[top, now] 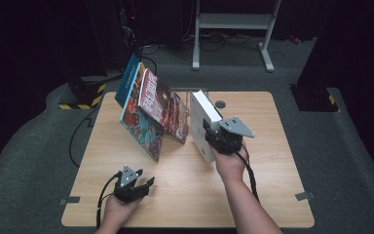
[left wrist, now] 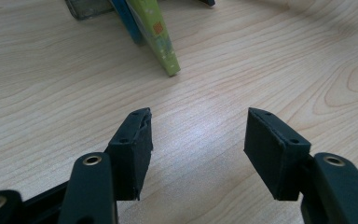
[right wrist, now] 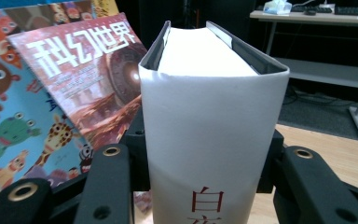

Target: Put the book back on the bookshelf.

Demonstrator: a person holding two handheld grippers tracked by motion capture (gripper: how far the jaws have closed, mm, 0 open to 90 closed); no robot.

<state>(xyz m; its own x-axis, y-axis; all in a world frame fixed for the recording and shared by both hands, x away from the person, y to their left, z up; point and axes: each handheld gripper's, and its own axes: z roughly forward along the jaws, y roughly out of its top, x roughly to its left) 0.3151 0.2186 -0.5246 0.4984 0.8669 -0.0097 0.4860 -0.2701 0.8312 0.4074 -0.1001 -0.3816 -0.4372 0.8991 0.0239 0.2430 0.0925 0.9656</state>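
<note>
White book (top: pixel 203 122) stands upright, clamped at its spine by the right tongs (top: pixel 219 136); left tongs (top: pixel 143 184) idle, wide open, empty. Next, probably shelving it beside the leaning magazines (top: pixel 151 109).

So on my table (top: pixel 253 204) the leaning magazines (top: pixel 151 109) sit upper left of centre, thick book (top: pixel 203 122) just right of them, my left gripper (top: pixel 143 187) at lower left.

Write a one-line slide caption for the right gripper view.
Right tool clamps the spine of a thick white book, held upright beside a leaning science-fiction magazine and a children's animal picture book.
</note>
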